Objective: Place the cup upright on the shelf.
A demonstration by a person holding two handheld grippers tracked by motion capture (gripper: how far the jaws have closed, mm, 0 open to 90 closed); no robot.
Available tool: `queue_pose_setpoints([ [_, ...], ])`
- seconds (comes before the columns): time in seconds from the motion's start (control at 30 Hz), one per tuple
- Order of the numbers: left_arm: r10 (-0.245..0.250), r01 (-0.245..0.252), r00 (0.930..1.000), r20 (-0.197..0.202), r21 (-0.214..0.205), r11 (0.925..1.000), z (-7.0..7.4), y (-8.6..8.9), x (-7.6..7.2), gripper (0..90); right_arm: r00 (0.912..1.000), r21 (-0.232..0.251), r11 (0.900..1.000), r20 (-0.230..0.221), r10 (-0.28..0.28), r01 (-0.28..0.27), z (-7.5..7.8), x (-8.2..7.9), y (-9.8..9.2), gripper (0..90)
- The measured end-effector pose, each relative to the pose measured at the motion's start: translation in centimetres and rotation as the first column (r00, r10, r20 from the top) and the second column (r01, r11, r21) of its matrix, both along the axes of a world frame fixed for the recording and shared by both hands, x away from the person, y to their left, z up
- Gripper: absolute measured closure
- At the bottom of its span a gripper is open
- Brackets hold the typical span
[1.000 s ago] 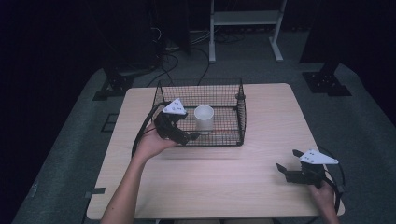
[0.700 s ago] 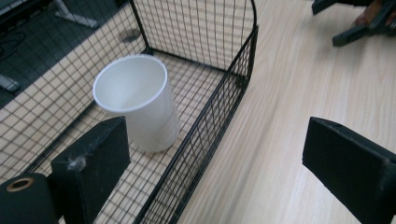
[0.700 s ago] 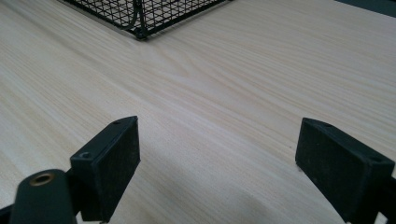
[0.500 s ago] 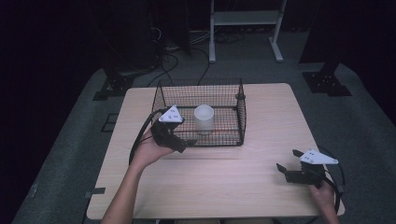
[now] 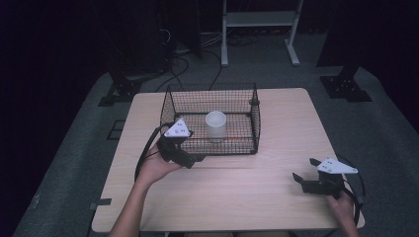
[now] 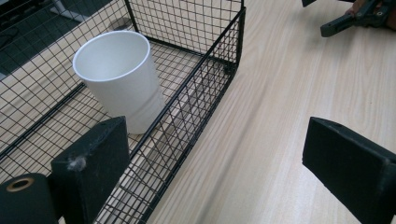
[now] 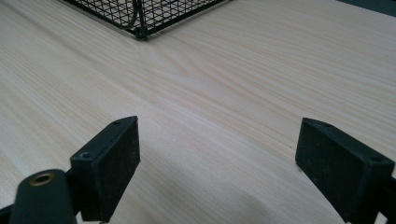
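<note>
White and plain, the cup [image 5: 215, 126] stands upright on the floor of the wire basket [image 5: 170, 106], about mid-way along its near wall, and the basket sits toward the far edge of the bench [image 5: 237, 192], left of centre. Nothing else is in the basket.

Outside the basket's near left corner, the left hand-held gripper [image 5: 195, 159] is low over the bench; its jaws stand wide with nothing between them. In the left gripper view, one jaw lines up with the near wall's mesh and the other hangs over bare wood, with the cup just beyond the wire [image 6: 122, 77]. The cup is untouched, apart from both pads.

Near the bench's right front corner, the right hand-held gripper [image 5: 302, 181] rests low, jaws also wide and empty, pointing across bare wood toward the basket's corner [image 7: 140, 28]. It is well away from the cup.

My reading is that either the cup has been set in the basket and the left hand is clear of it, or a reach for the cup has not yet begun; the frames alone do not settle which. If the cup is to come out, the left hand must first rise above the near wall's top rim, since the mesh stands between jaws and cup. Then it should come down from above with the jaws astride the cup's rim or body, and close gently: the cup looks light and could tip or slide against the wire.
</note>
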State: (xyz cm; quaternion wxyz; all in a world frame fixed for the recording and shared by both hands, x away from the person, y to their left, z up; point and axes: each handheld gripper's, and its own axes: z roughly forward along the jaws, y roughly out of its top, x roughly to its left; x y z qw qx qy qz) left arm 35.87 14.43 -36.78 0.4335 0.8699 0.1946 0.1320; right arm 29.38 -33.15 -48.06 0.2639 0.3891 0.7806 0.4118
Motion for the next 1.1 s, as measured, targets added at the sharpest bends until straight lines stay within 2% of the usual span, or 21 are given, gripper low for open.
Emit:
queue_pose_setpoints([
  [0.17, -0.002, 0.002, 1.0, 0.0, -0.017, 0.9999, -0.1, 0.1, -0.5, 6.7, 1.0, -0.001, 1.0, 0.0, 0.0, 0.0, 0.0, 0.0, 0.0, 13.1],
  [0.67, 0.001, -0.001, 0.9999, 0.012, -0.023, 0.9997, -0.7, 0.4, -1.7, 6.7, 1.0, 0.001, 1.0, 0.0, -0.002, 0.002, 0.0, 0.0, 0.0, 13.1],
  [0.77, 0.005, -0.004, 0.9999, 0.009, -0.035, 0.9994, -1.1, 0.7, -2.1, 6.7, 1.0, -0.001, 1.0, 0.0, -0.002, 0.002, 0.0, 0.0, 0.0, 13.1],
  [1.0, 0.009, -0.009, 1.0, 0.001, -0.031, 0.9995, -1.8, 0.9, -2.6, 6.7, 1.0, -0.001, 1.0, 0.0, -0.001, 0.001, 0.0, 0.0, 0.0, 13.1],
  [1.1, 0.012, -0.012, 0.9999, 0.001, -0.045, 0.9989, -2.0, 1.1, -2.9, 6.7, 1.0, -0.002, 1.0, 0.001, -0.002, 0.002, 0.0, 0.0, 0.0, 13.1],
])
